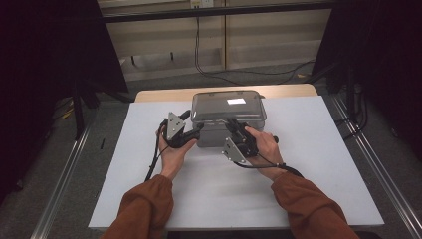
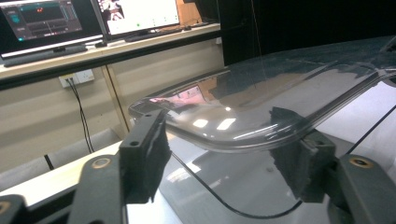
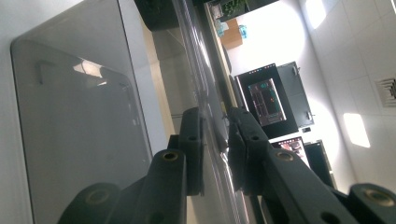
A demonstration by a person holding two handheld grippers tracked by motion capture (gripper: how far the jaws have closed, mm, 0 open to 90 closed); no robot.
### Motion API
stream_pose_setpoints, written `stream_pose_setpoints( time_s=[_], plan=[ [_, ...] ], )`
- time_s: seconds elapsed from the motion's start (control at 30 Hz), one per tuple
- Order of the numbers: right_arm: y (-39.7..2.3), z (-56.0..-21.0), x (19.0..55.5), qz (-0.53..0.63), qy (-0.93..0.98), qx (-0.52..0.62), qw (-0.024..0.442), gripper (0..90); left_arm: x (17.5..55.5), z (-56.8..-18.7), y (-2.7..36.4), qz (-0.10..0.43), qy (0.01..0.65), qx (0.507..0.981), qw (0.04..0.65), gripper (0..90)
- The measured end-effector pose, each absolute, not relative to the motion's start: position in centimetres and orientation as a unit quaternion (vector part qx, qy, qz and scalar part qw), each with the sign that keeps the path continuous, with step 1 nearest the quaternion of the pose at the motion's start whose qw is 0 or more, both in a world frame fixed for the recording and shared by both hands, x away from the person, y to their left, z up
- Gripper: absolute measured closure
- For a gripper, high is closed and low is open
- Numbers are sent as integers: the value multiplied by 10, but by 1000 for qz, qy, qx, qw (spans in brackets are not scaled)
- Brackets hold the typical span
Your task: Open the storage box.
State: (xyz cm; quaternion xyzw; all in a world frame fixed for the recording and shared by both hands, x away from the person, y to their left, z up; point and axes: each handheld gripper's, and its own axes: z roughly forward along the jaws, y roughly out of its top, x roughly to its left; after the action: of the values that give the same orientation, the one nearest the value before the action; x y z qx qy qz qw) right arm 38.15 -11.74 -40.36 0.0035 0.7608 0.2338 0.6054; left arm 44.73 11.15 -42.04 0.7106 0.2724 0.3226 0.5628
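Observation:
A clear plastic box (image 1: 219,133) with a clear lid (image 1: 228,105) stands at the back middle of the white table (image 1: 308,169). My left gripper (image 1: 198,130) is at the box's front left corner. In the left gripper view its jaws (image 2: 222,158) stand apart, with the lid's rounded corner (image 2: 224,116) reaching between and over the pads (image 2: 144,154); no pressing shows. My right gripper (image 1: 233,124) is at the box's front right. In the right gripper view its jaws (image 3: 215,135) are nearly together, shut on the lid's thin rim (image 3: 211,116), with the box wall (image 3: 79,126) at the left.
The box sits near the table's far edge, with bare white surface in front of it and to both sides. Behind the table are a pale wall panel and a hanging black cable (image 1: 197,50). Metal rails (image 1: 64,174) run along the floor on both sides. Monitors (image 2: 51,21) stand on a shelf.

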Motion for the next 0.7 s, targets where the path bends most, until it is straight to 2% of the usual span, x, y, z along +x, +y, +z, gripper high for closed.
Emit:
stream_pose_setpoints(
  time_s=[0.23,0.33,0.4,0.43,0.5,0.53,0.7],
  plan=[
    [-121,-401,384,266,761,31,591,717,449,-417,113,327,272,703,570,429],
    [-125,-399,385,289,764,54,575,610,448,-417,112,326,273,701,572,419],
    [-128,-400,386,301,766,72,564,569,449,-417,113,326,271,704,570,417],
    [-131,-400,386,321,771,87,544,503,449,-417,113,324,274,703,571,421],
    [-135,-400,387,340,773,103,526,427,449,-418,113,324,274,703,571,423],
    [-135,-400,387,340,773,103,526,427,449,-418,112,325,274,702,571,423],
    [-145,-400,393,370,775,150,490,270,450,-418,113,326,274,703,570,425]
  ],
)
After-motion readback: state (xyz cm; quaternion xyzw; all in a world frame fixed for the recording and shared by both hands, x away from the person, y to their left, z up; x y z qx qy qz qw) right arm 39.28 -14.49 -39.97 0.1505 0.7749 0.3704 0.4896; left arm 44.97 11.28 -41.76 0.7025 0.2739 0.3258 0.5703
